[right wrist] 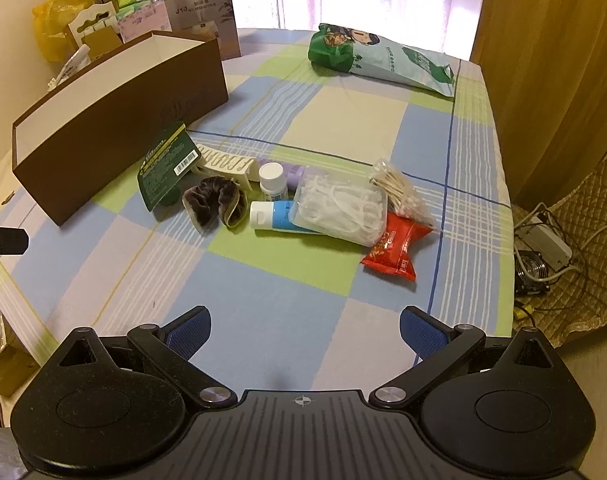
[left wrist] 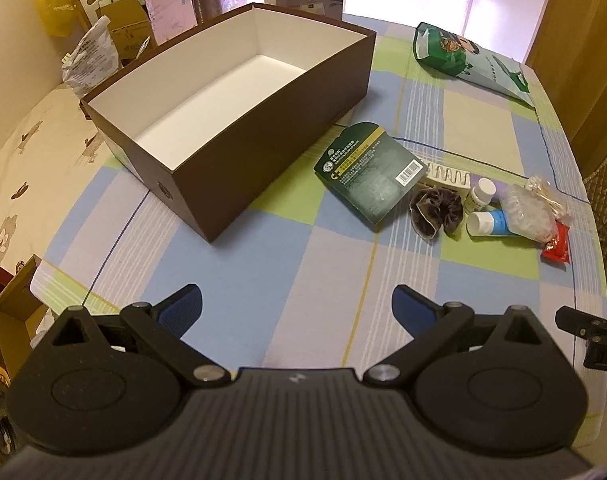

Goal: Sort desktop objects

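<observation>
An open brown box [left wrist: 271, 132] with a white, empty inside stands on the checked tablecloth; it shows at the left in the right wrist view [right wrist: 115, 120]. To its right lies a heap: a dark green card [left wrist: 369, 172] [right wrist: 167, 164], a brown scrunchie [left wrist: 437, 210] [right wrist: 215, 202], a white hair clip [right wrist: 227, 162], a small white bottle [right wrist: 272, 182], a blue tube [right wrist: 275, 218], a clear floss-pick bag [right wrist: 341, 208], cotton swabs [right wrist: 399, 190] and a red packet [right wrist: 397, 250]. My left gripper [left wrist: 297, 312] and right gripper [right wrist: 305, 332] are open, empty, low over the near cloth.
A large green and white bag [left wrist: 469, 62] [right wrist: 377, 60] lies at the far right of the table. Cartons and bags [left wrist: 119, 20] crowd the far left behind the box. A wooden door [right wrist: 551, 60] stands right, with cables and a device [right wrist: 543, 248] on the floor.
</observation>
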Action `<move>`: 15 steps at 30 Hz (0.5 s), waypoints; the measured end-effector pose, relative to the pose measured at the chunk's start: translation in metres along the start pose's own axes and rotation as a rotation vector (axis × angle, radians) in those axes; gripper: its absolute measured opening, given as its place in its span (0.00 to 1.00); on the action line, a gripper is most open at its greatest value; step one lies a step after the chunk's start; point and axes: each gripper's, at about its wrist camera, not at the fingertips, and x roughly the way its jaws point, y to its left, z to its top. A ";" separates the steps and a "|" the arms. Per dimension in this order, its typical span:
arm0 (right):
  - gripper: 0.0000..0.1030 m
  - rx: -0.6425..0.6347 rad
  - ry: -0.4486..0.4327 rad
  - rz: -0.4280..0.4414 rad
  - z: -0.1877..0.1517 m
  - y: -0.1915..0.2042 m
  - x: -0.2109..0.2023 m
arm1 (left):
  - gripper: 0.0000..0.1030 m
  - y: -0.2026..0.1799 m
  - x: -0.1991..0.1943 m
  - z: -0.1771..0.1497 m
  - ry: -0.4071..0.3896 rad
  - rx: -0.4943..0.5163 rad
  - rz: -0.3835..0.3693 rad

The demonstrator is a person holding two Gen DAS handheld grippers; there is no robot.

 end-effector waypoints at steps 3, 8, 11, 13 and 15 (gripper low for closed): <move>1.00 0.001 -0.004 0.003 0.002 0.000 0.000 | 0.97 0.002 0.000 -0.001 0.002 -0.005 0.003; 1.00 -0.003 -0.007 0.005 0.004 0.002 -0.001 | 0.97 0.004 -0.001 -0.001 0.003 -0.011 0.006; 1.00 -0.002 -0.006 0.007 0.005 0.003 0.000 | 0.97 0.006 -0.001 -0.001 0.002 -0.010 0.003; 1.00 -0.002 -0.006 0.008 0.005 0.003 0.000 | 0.97 0.006 0.000 -0.001 0.004 -0.011 0.002; 1.00 -0.002 -0.005 0.009 0.005 0.004 0.000 | 0.97 0.007 0.000 -0.002 0.005 -0.012 0.001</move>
